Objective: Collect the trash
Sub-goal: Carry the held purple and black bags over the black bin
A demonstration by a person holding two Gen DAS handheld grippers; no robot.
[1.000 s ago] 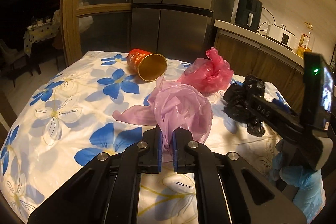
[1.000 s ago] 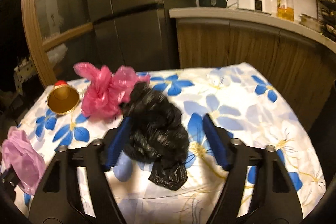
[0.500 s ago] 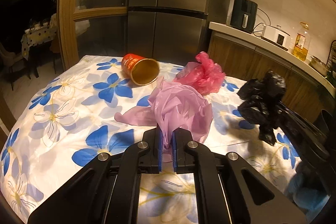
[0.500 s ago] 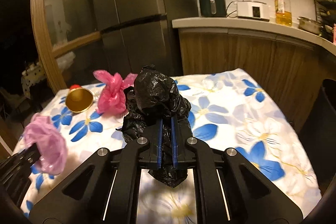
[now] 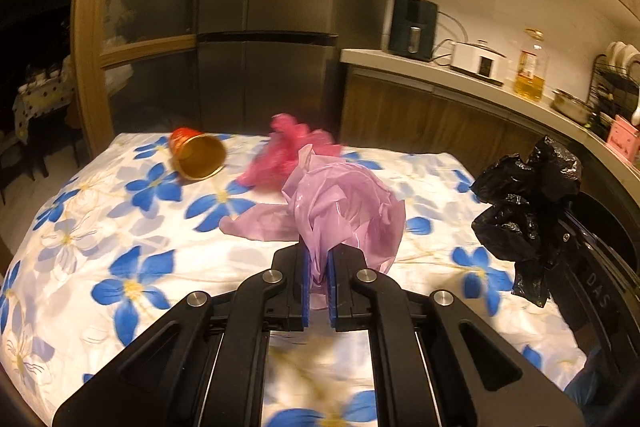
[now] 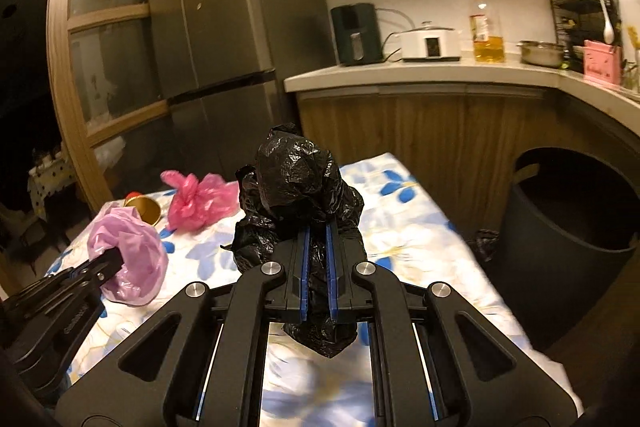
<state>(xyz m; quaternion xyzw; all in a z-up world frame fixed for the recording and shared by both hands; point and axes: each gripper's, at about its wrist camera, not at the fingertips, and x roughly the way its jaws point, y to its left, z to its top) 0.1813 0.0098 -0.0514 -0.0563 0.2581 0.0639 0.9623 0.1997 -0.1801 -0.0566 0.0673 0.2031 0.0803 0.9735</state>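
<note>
Trash: four pieces in sight. Two are in my tongs, two lie on the surface (image 5: 120,227), which wears a cloth with blue flowers.
Left tongs (image 5: 316,287): clamped on the lilac bag (image 5: 344,215) at its bunched lower end, so the loose body balloons out above the pads. One tail of the bag trails left and looks to touch the cloth.
Right tongs (image 6: 316,267): closed on the black bag (image 6: 296,187), gripped through its middle. A crumpled head stands above the pads and a tail hangs below, clear of the cloth.
Why gripped so: I judge a pinch on gathered plastic holds better than one on a single loose sheet, which could slip out.
Pink bag (image 5: 288,151): far side of the surface, lying loose beyond the lilac bag.
Cup (image 5: 196,155): on its side at the far left, gold mouth turned towards me, left of the pink bag.
Bin (image 6: 568,235): dark, round, open-topped, standing on the floor just off the right edge of the surface, below the counter (image 6: 420,75).
Step in hand: my guess is carrying both bags right to the bin; the black one is nearer to it.
Risk: the lilac tail may drag on the cloth as I swing across.
</note>
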